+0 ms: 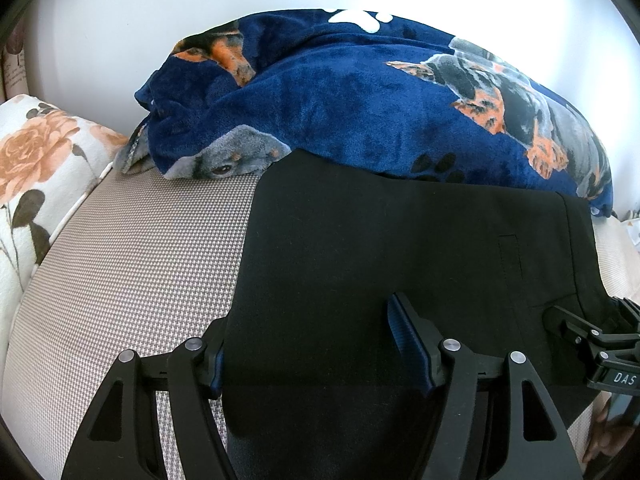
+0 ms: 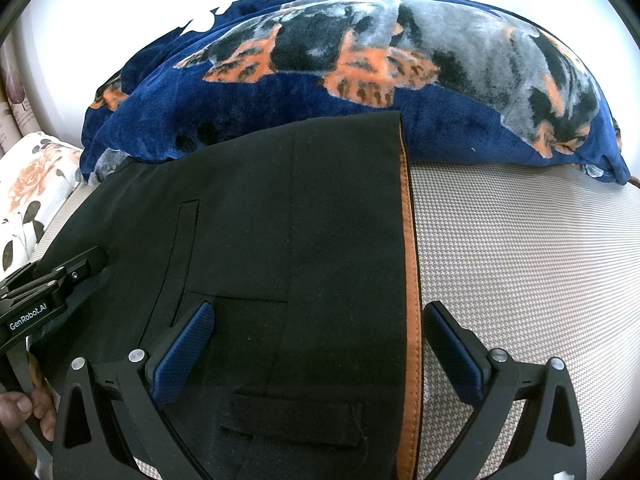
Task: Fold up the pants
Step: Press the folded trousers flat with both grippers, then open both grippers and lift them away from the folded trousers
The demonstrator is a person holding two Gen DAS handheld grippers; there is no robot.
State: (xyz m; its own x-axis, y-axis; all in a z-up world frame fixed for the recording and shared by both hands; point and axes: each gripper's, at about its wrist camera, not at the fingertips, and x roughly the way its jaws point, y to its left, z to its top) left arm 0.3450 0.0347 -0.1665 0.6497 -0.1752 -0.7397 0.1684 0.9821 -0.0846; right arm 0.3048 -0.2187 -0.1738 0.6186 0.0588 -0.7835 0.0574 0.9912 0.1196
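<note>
1. Black pants [image 1: 400, 248] lie flat on the grey woven mattress [image 1: 140, 260], against a blue dog-print blanket [image 1: 340, 92].
2. Left gripper [image 1: 316, 348] jaws apart over the pants' edge.
3. Right gripper [image 2: 320, 344] jaws apart, straddling the orange-lined waistband [image 2: 412, 320].

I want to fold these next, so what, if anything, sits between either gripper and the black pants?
Nothing visible does. The left gripper and right gripper both stand open directly over the black pants, one straddling each side edge. The blue dog-print blanket only borders the pants' far edge.
</note>
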